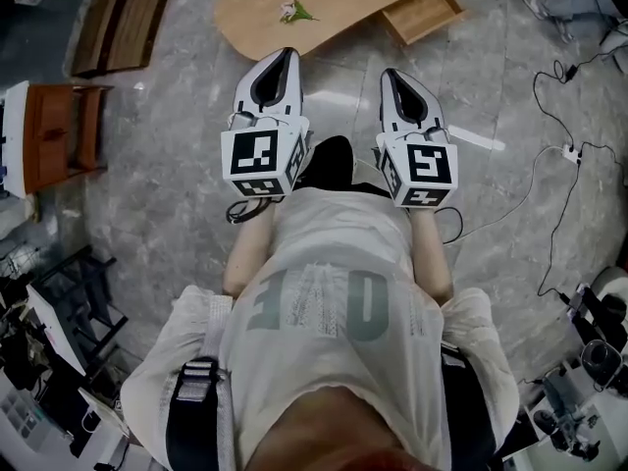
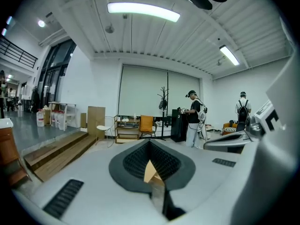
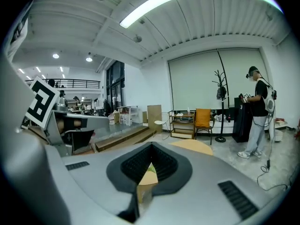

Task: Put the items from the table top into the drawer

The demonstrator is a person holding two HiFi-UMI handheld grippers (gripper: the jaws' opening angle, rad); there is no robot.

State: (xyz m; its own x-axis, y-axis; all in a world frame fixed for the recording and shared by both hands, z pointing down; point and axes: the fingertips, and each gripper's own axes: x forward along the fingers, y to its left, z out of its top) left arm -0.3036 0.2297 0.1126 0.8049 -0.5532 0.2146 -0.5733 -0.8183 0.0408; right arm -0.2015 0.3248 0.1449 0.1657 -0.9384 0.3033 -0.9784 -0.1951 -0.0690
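Head view, looking steeply down past the wearer's torso. Left gripper (image 1: pixel 286 57) and right gripper (image 1: pixel 391 75) are held side by side over the grey stone floor (image 1: pixel 177 155), well short of the counter (image 1: pixel 343 3). Each carries its marker cube (image 1: pixel 263 162) nearest the body.

Left gripper view: fingers (image 2: pixel 131 165) clenched tip to tip with nothing between them. Only a sliver of tan wood shows through the notch behind the tips.

Right gripper view: fingers (image 3: pixel 131 165) likewise pressed together and empty. The tan top of the counter lies beyond the tips.

The counter is a light wooden top with a rounded end, at the upper edge of the head view. One small flower sprig (image 1: pixel 294 11), pale blossoms with green leaves, lies on it near the front edge. The drawer (image 1: pixel 424 13) stands pulled out at the counter's right end, its contents not discernible.

Black cables (image 1: pixel 554 155) trail over the floor to the right. A person (image 3: pixel 257 111) stands in the background of the right gripper view.
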